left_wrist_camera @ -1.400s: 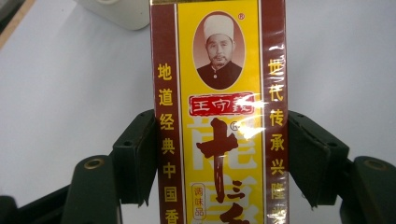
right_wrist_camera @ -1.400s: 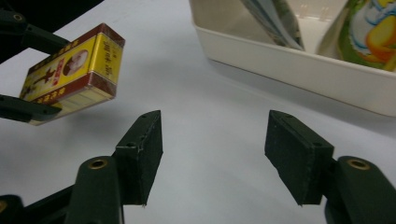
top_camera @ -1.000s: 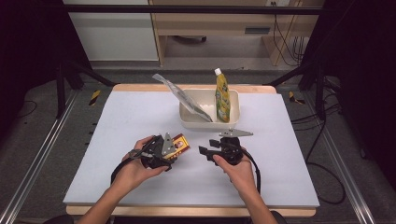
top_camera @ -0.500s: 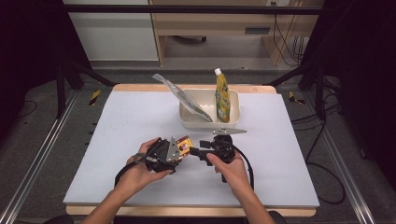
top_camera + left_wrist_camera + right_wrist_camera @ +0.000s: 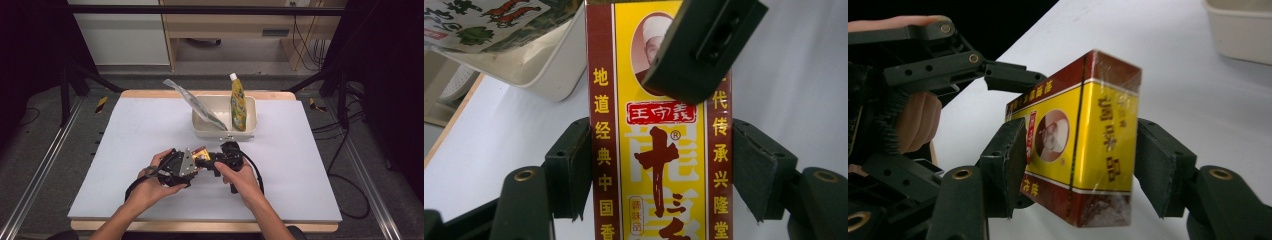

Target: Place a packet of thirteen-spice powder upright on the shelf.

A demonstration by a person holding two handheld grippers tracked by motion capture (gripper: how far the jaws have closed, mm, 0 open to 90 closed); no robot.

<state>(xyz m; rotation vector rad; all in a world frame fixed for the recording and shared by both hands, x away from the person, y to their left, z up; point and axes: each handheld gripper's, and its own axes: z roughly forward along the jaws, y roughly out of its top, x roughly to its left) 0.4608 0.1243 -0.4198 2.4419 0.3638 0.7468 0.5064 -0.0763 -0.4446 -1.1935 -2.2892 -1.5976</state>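
Observation:
A yellow-and-red spice box [image 5: 201, 150] hangs just above the white table, between two hand-held grippers. My left gripper [image 5: 198, 157] is shut on it: in the left gripper view both pads press the long sides of the box [image 5: 659, 165]. My right gripper [image 5: 209, 161] meets it from the right. In the right gripper view the box's free end [image 5: 1098, 140] sits cornerwise between the jaws of the right gripper [image 5: 1080, 170]. Those jaws have just been closing, and the pads now touch its two sides. One right finger [image 5: 704, 45] lies across the box's face.
A white tub [image 5: 200, 132] stands behind the hands, mid-table. In it a yellow-green pouch [image 5: 238, 102] stands upright and a silvery packet [image 5: 197, 105] leans out to the left. The right gripper's cable [image 5: 255, 175] loops on the table.
The right hand has moved left to the box, and its jaws have come around the free end. The left hand still holds the box in about the same place.

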